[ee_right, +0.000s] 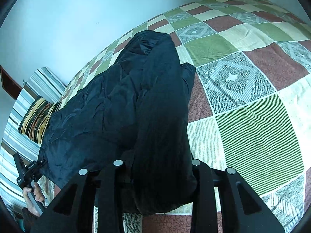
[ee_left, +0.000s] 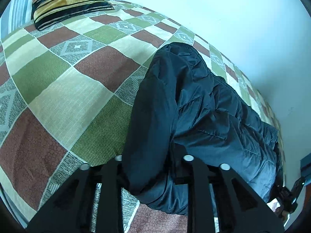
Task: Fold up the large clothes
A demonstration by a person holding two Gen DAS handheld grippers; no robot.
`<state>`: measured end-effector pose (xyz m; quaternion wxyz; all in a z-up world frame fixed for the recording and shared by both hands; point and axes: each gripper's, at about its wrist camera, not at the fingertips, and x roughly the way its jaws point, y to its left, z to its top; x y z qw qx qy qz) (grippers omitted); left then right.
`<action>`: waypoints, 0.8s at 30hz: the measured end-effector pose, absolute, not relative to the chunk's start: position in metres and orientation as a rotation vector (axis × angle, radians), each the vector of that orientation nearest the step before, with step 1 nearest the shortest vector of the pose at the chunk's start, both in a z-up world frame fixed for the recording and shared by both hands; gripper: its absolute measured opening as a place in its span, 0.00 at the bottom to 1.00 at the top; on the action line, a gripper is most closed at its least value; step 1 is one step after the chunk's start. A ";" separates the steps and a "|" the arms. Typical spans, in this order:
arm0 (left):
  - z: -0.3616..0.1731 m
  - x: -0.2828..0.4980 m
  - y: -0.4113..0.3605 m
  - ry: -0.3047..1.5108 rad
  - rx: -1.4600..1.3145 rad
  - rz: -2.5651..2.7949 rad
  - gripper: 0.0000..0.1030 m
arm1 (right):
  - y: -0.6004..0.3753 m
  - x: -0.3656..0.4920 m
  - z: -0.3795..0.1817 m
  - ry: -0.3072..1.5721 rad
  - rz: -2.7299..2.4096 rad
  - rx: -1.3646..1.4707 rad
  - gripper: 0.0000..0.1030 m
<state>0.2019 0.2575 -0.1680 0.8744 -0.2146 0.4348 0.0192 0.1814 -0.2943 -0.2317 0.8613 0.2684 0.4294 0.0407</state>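
A dark navy puffer jacket (ee_left: 204, 112) lies on a patchwork bedspread (ee_left: 68, 81) and stretches between both grippers. My left gripper (ee_left: 153, 167) is shut on one end of the jacket, whose fabric bunches between the black fingers (ee_left: 196, 174). My right gripper (ee_right: 157, 172) is shut on the other end of the jacket (ee_right: 151, 101), which drapes thickly over its fingers (ee_right: 200, 176). The right gripper and the hand holding it show at the lower right of the left wrist view (ee_left: 287, 198). The left gripper and its hand show at the lower left of the right wrist view (ee_right: 29, 176).
A striped gold and black cushion (ee_left: 64, 2) sits at the head of the bed, also seen behind the jacket (ee_right: 37, 120). Striped pillows (ee_right: 37, 85) lie beside it. A pale wall (ee_left: 223, 9) runs along the bed's far side.
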 end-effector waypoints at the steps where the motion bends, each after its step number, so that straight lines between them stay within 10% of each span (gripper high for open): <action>1: -0.168 0.201 0.257 0.909 -0.437 0.050 0.43 | -0.295 0.180 -0.231 0.901 0.077 0.566 0.37; 7: -0.163 0.183 0.263 0.890 -0.397 0.126 0.75 | -0.302 0.169 -0.223 0.886 0.030 0.531 0.49; 14: -0.153 0.166 0.275 0.867 -0.367 0.164 0.82 | -0.308 0.149 -0.190 0.820 -0.107 0.403 0.66; 24: -0.148 0.154 0.281 0.850 -0.335 0.195 0.83 | -0.269 0.135 -0.165 0.806 -0.067 0.323 0.55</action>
